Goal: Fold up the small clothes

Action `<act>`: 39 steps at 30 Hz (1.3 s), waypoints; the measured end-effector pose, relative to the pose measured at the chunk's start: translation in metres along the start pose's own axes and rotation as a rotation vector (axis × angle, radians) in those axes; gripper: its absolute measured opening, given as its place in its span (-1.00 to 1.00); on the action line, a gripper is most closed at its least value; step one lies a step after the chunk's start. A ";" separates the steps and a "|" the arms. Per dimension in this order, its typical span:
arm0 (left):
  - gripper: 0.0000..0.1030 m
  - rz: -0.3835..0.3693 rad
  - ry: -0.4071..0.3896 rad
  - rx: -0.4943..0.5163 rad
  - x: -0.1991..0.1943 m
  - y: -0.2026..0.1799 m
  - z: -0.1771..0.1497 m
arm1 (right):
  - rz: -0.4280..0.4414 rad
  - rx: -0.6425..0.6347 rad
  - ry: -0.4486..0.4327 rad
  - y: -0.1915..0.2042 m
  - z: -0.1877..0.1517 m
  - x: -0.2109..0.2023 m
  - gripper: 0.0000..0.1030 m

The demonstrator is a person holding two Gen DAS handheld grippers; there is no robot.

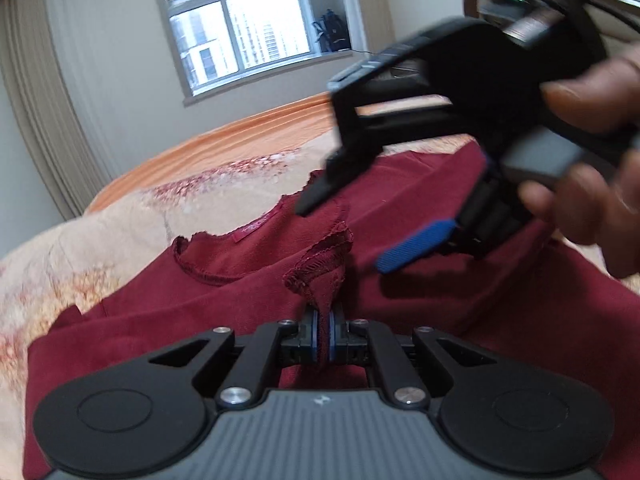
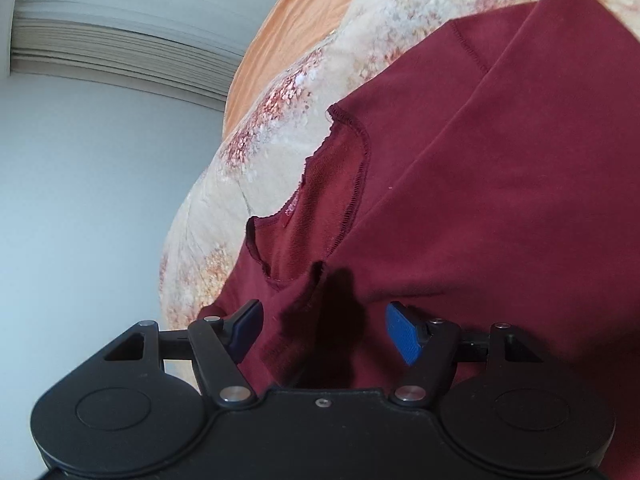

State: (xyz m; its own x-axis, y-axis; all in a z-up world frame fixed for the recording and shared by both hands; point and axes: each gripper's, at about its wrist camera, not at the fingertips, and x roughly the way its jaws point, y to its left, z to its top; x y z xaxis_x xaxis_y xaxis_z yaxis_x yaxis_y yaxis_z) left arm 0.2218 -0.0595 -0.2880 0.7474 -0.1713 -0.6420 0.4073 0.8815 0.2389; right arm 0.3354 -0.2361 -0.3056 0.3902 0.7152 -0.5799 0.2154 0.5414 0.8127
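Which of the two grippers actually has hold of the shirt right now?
The left gripper: its blue pads are shut on a bunched edge of the maroon shirt. The right gripper is spread wide, fabric between its fingers but ungripped.

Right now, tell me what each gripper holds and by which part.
The left gripper is shut on a bunched fold of the maroon shirt beside the neckline. The right gripper is open and holds nothing.

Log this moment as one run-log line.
left claw: shut on maroon shirt hem | right claw: open, above shirt | shirt: on bedspread, neckline toward window
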 end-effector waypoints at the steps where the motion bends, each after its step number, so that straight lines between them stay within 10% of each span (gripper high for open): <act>1: -0.91 0.006 0.000 0.024 0.001 -0.006 0.001 | 0.005 -0.003 0.005 0.002 0.002 0.003 0.32; 3: -0.84 0.021 0.007 0.053 0.003 -0.015 0.004 | -0.010 -0.046 0.025 0.007 0.007 0.005 -0.30; 4: -0.79 0.023 0.013 0.052 0.002 -0.018 0.006 | -0.042 -0.081 0.037 0.010 0.008 0.006 -0.92; 9: 0.20 -0.014 -0.010 -0.038 -0.020 -0.015 0.015 | -0.078 -0.151 0.039 0.006 0.022 -0.014 -0.93; 15: 0.52 -0.032 -0.066 -0.178 -0.062 0.023 0.023 | -0.061 -0.230 -0.032 0.004 0.060 -0.072 -0.92; 19: 0.59 0.022 -0.045 -0.249 -0.059 0.056 0.018 | -0.219 -0.286 -0.013 -0.019 0.076 -0.089 -0.92; 39: 0.59 0.141 0.133 -0.445 0.000 0.195 -0.017 | -0.404 -0.305 -0.062 -0.041 0.083 -0.101 -0.92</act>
State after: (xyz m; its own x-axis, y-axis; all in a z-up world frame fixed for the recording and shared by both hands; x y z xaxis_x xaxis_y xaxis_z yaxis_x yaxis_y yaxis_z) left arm 0.2923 0.1200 -0.2532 0.6940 -0.0041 -0.7200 0.0210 0.9997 0.0145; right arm 0.3612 -0.3671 -0.2761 0.3840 0.3992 -0.8325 0.0926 0.8805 0.4650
